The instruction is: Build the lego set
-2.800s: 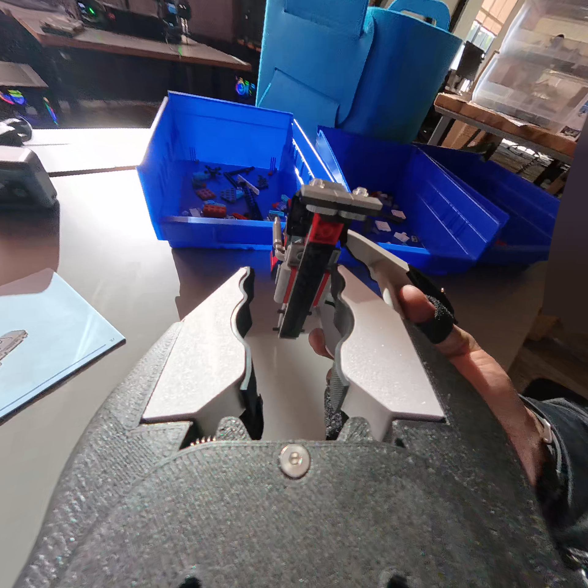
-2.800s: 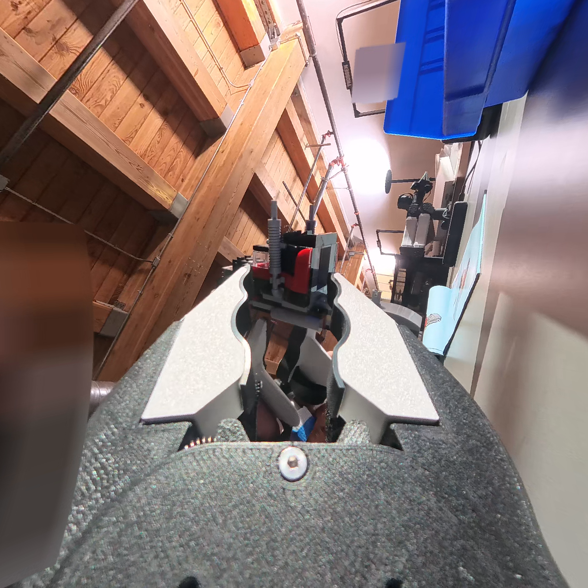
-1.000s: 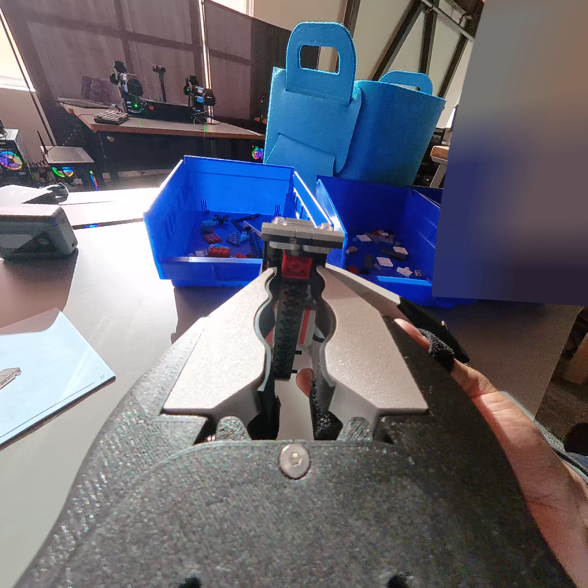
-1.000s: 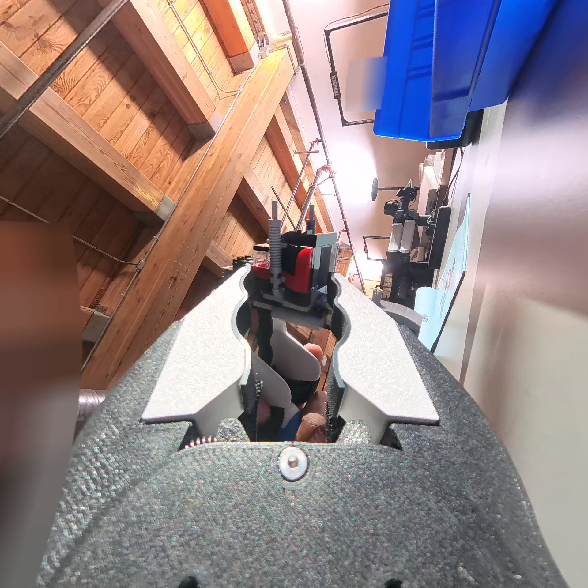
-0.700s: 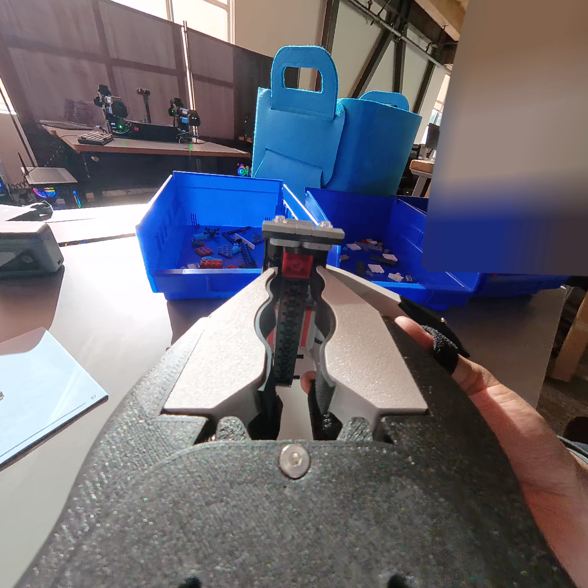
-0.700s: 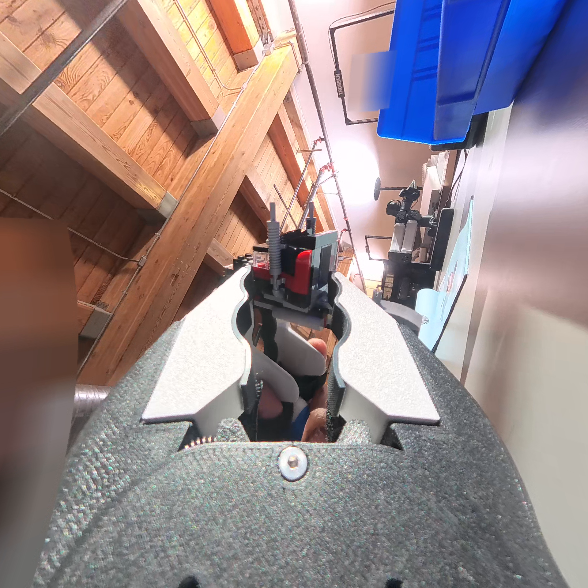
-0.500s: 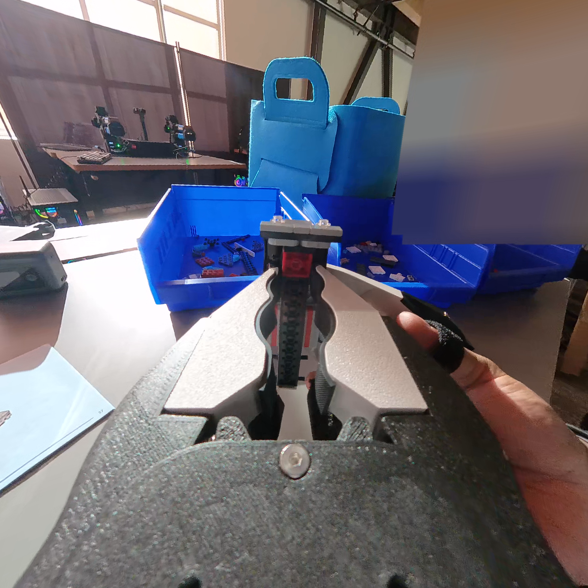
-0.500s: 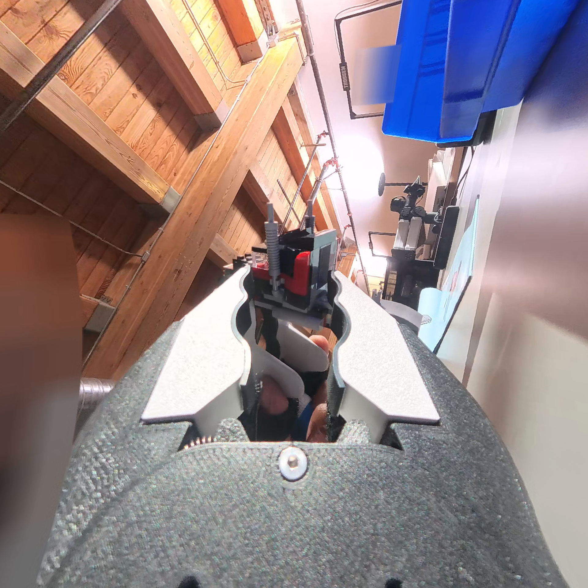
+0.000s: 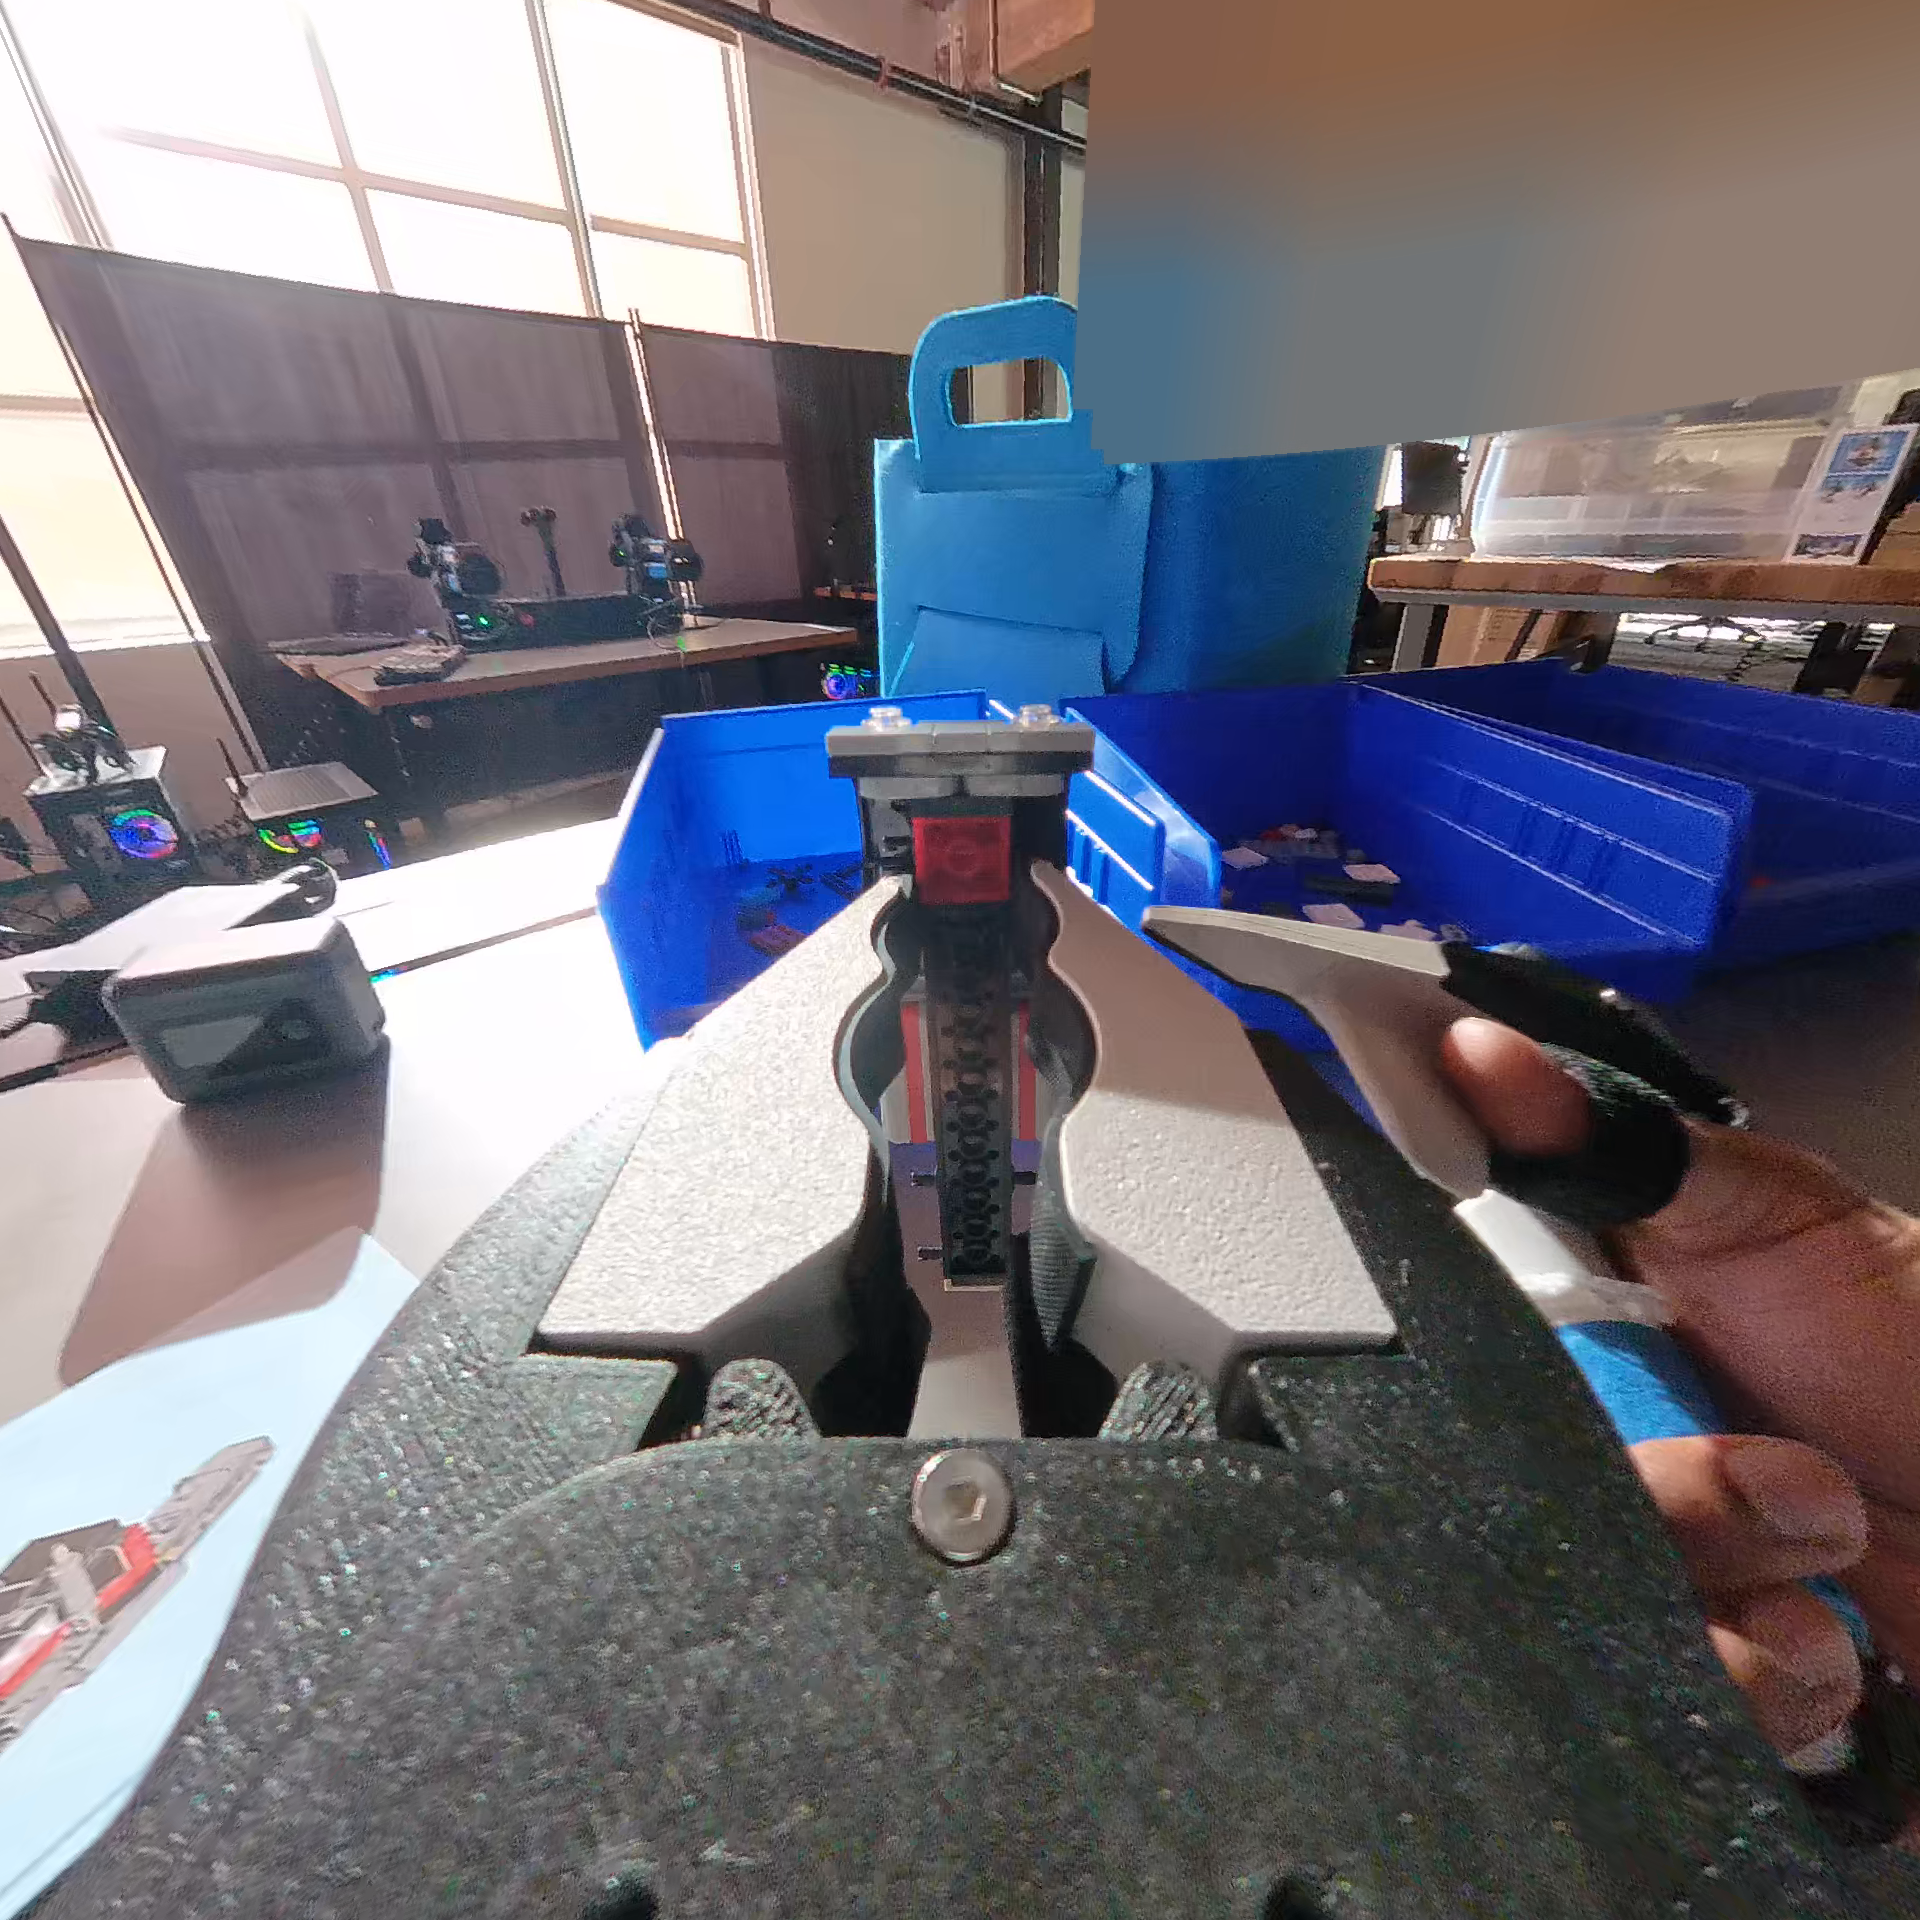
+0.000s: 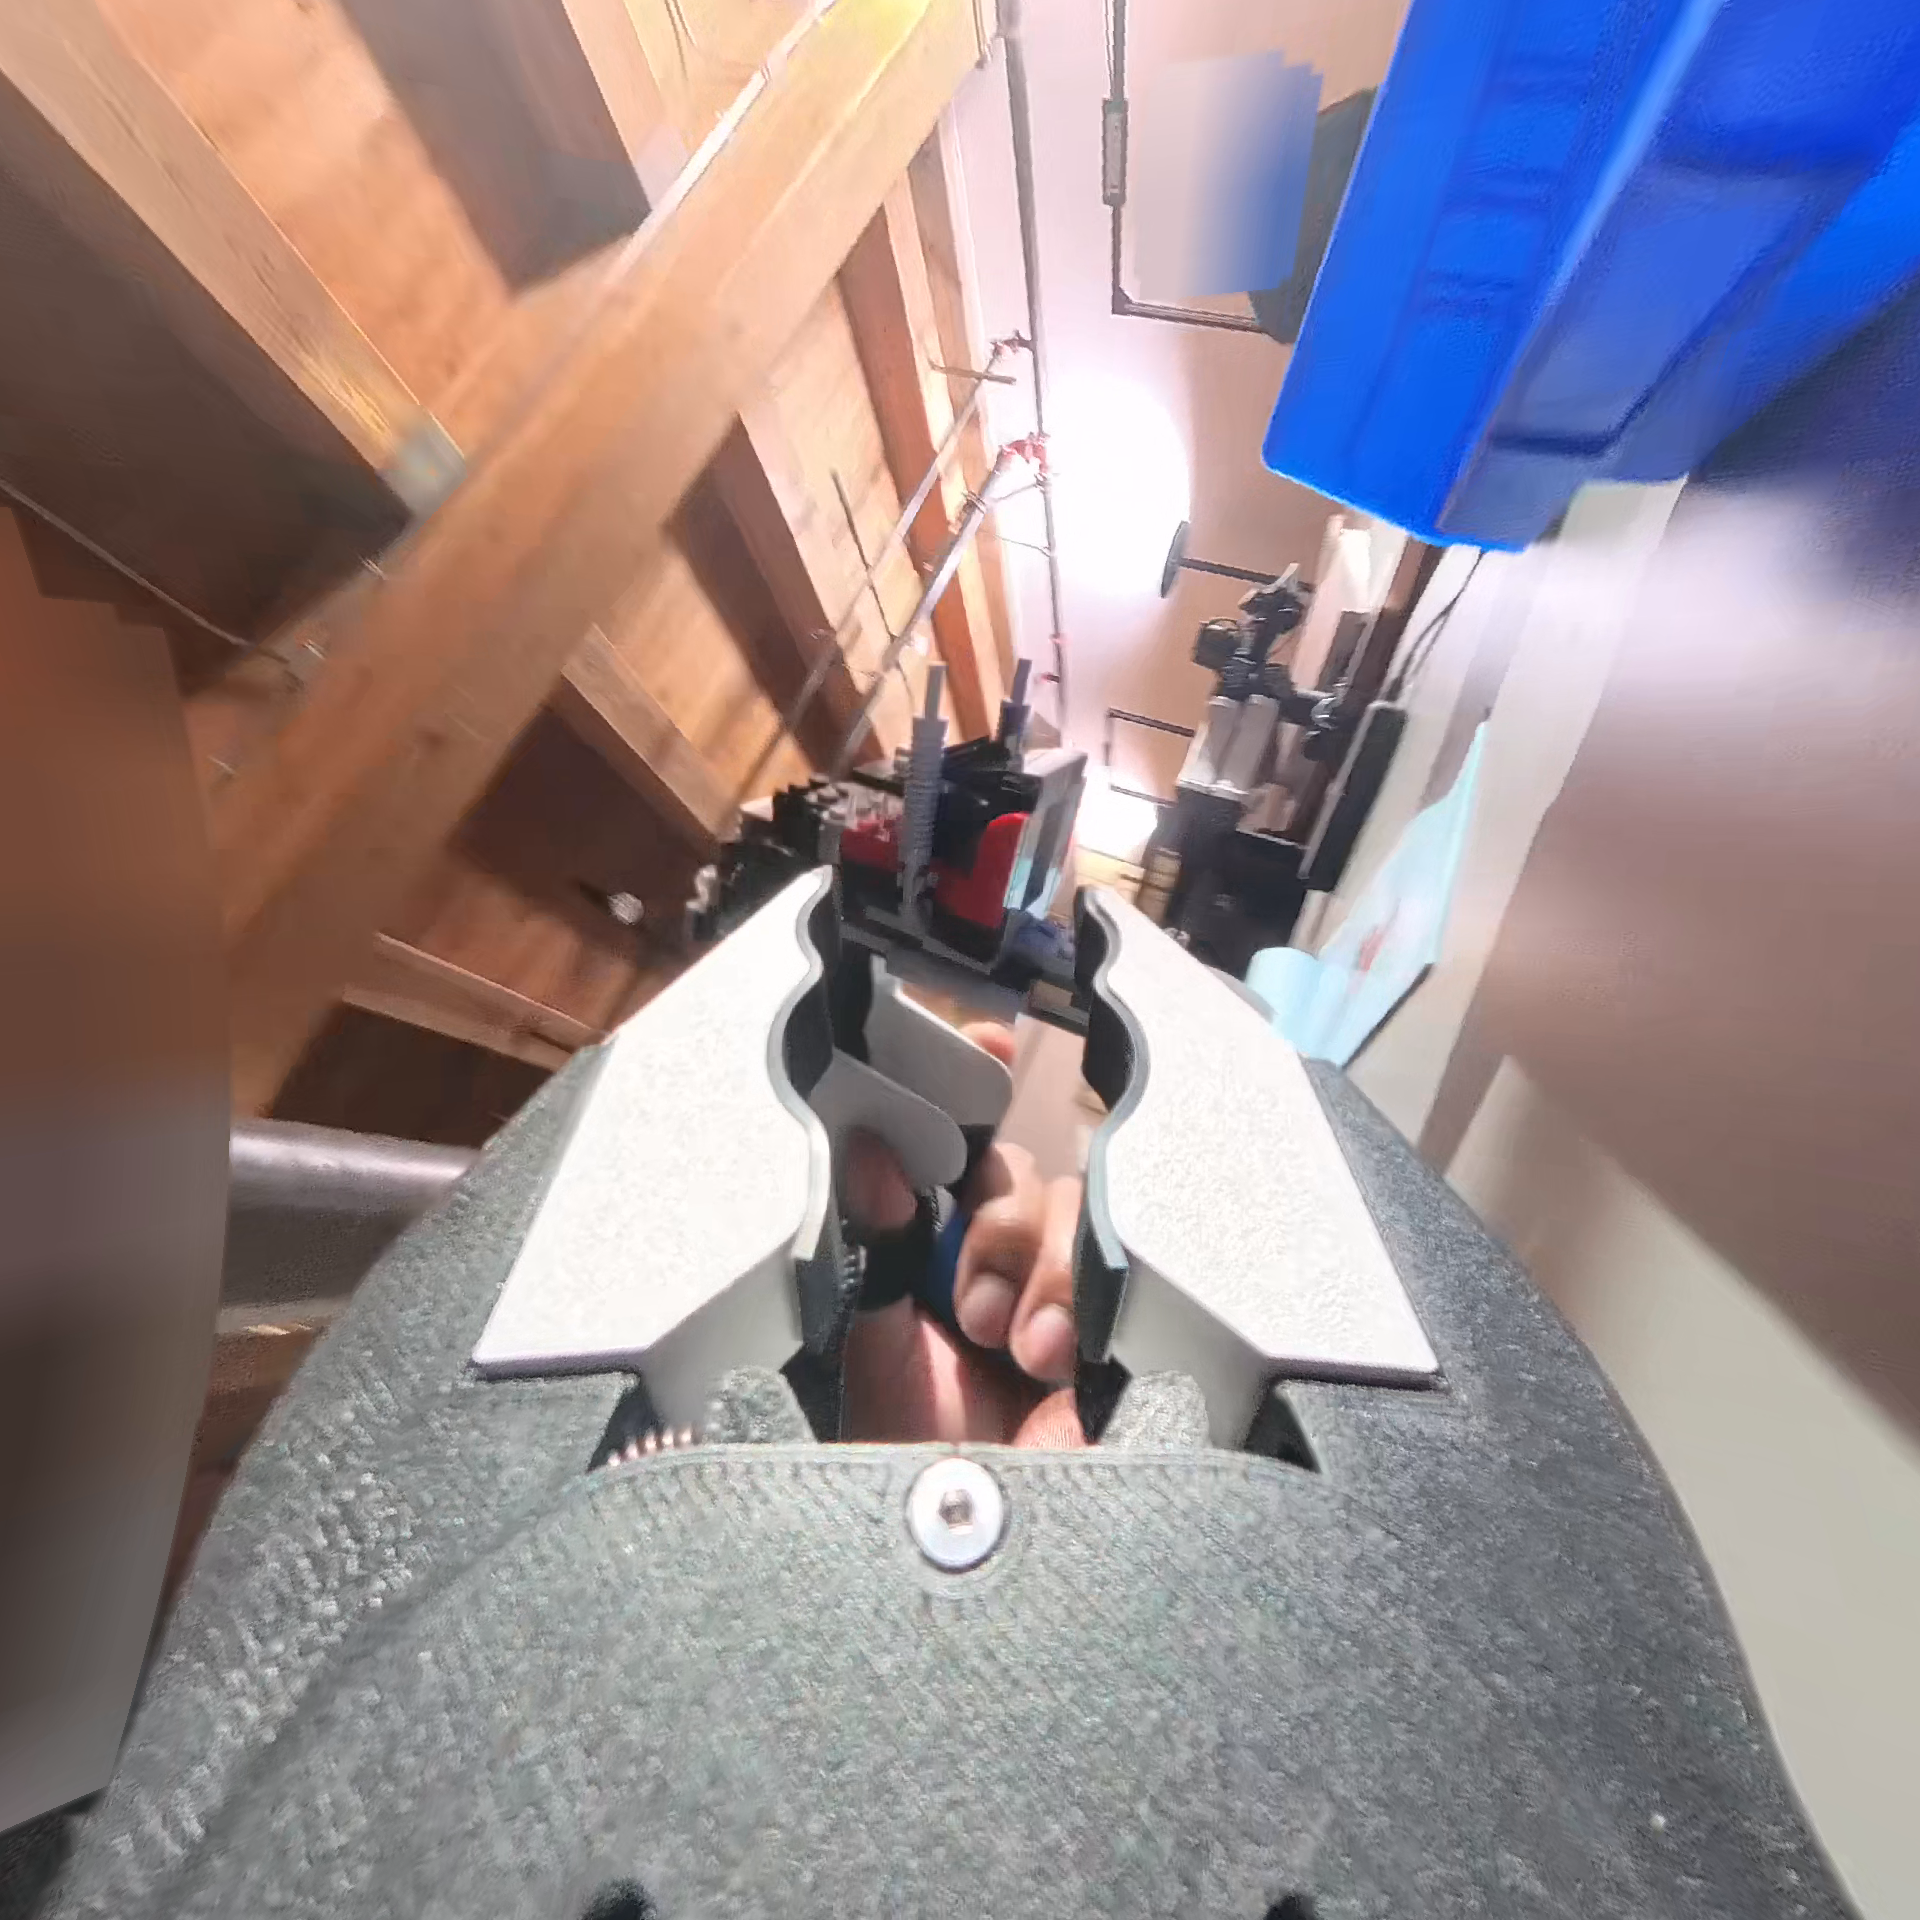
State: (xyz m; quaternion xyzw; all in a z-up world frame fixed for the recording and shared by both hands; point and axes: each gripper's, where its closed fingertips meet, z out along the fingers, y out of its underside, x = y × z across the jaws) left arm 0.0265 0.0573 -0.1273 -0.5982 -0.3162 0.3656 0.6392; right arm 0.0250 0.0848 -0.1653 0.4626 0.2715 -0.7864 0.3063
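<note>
The lego model [image 9: 961, 764], black and red with a grey plate on top, stands upright between my left gripper's fingers. My left gripper [image 9: 966, 883] is shut on its black studded body, above the dark table [image 9: 468, 1060]. One finger [image 9: 1299, 956] of my right gripper shows just right of the model, with a small gap to it. In the blurred right wrist view the model [image 10: 966, 842] sits at and just beyond the tips of my right gripper [image 10: 956, 899], whose jaws stand apart and do not press on it. The left gripper's fingers [image 10: 914, 1049] show below the model.
Two blue bins hold loose bricks behind the model, one on the left [image 9: 717, 790] and one on the right [image 9: 1455, 821]. A light blue instruction booklet [image 9: 156, 1455] lies at the front left. A grey device [image 9: 244, 1003] sits on the left. A blue felt bag [image 9: 997, 571] stands behind the bins. The gap from one gripper's tips to the other's is roughly 5 centimetres. Both grippers' tips are roughly 35 centimetres from the grey device [image 9: 244, 1003].
My left gripper closed on the model that the right gripper held up. Just now my right gripper loosened and drew slightly away; the left gripper tilted upward with the model.
</note>
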